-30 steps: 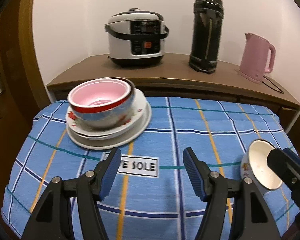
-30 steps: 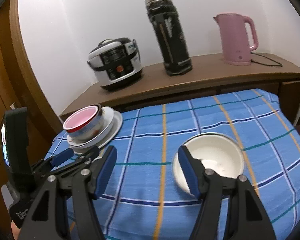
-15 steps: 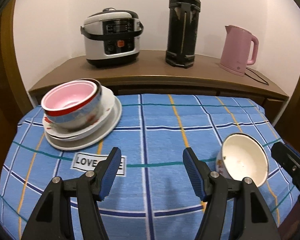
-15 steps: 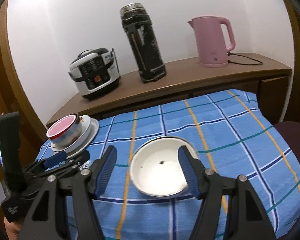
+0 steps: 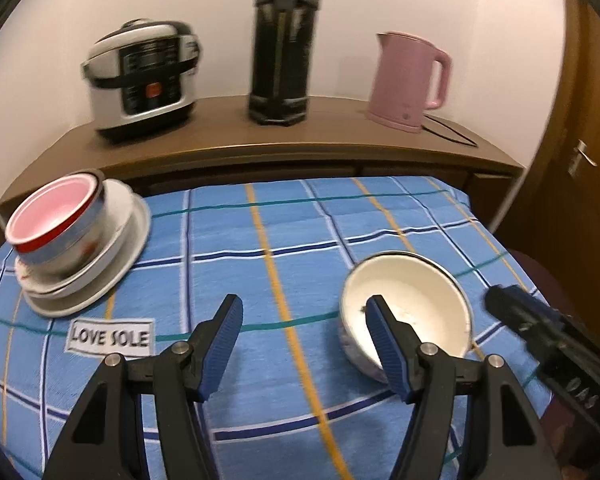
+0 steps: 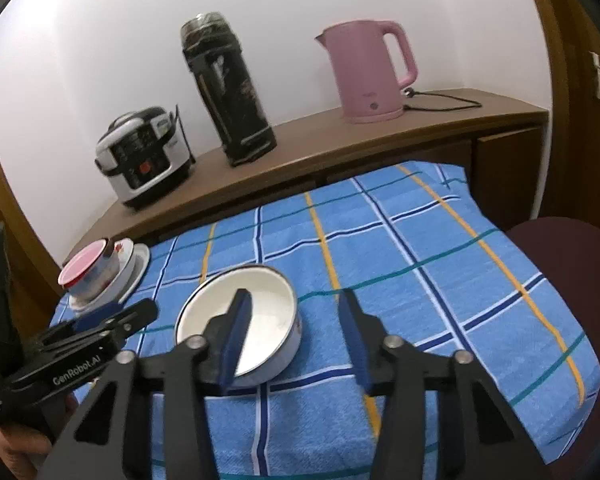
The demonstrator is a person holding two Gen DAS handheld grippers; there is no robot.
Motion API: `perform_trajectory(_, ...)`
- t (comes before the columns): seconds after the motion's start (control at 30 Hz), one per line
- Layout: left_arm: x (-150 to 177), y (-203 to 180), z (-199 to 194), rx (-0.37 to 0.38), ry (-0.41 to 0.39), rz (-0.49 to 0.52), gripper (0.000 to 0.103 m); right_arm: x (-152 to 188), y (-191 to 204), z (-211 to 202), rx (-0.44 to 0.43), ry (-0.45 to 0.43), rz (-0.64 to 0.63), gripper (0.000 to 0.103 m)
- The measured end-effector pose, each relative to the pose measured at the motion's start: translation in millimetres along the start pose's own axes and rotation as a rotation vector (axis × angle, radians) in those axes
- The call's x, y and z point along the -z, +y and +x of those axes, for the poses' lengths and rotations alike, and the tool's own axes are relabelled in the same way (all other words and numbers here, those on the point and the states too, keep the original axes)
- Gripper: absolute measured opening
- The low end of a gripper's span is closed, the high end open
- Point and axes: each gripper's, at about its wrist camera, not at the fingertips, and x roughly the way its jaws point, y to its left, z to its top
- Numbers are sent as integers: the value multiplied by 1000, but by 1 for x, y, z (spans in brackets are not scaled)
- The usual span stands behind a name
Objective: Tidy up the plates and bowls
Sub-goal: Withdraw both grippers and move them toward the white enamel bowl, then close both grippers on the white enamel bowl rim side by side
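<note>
1. Right now my right tongs point(image 6: 292, 312) have been closing astride the white bowl's point(image 6: 268, 292) near rim, not yet pinching.
2. Left tongs point(image 5: 304, 312) hang open above bare tabletop point(image 5: 228, 280); stacked dishes point(image 5: 76, 248) sit far left.

Table cloth point(image 5: 228, 236): blue, checked with white, navy, teal and orange lines; white label lettered "LOVE SOLE" point(image 5: 110, 338) in black. Lone bowl point(image 5: 410, 300): white inside, dark rim, floral print on outer wall. Stacked top bowl point(image 5: 52, 216): pink inside, red band, over a silver-toned bowl; plates point(image 5: 112, 264) below are white, red flower print seen on one. Kettle point(image 5: 406, 80): pink. Flask point(image 5: 282, 40): black. Cooker point(image 5: 142, 76): silver and black, orange button. Both tongs: black frames, blue pads point(image 6: 236, 332). Shelf point(image 5: 260, 140): brown wood.
</note>
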Motion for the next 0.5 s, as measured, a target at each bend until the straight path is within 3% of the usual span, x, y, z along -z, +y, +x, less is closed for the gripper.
perform_trajectory(0.1, -1, -7, 11, 30, 29, 22, 39, 4, 1, 10, -6, 28, 1, 42)
perform_trajectory(0.13, -1, -9, 15, 39, 42, 24, 36, 5, 2, 13, -3, 36, -2, 42)
perform_trajectory(0.3, 1, -17, 32, 77, 86, 23, 34, 10, -2, 28, -1, 81, 18, 36)
perform_trajectory(0.4, 3, -19, 43, 79, 116, 19, 21, 10, -5, 36, -23, 115, 33, 27)
perform_trajectory(0.5, 6, -18, 50, 83, 137, 2, 19, 12, -6, 43, -36, 141, 52, 26)
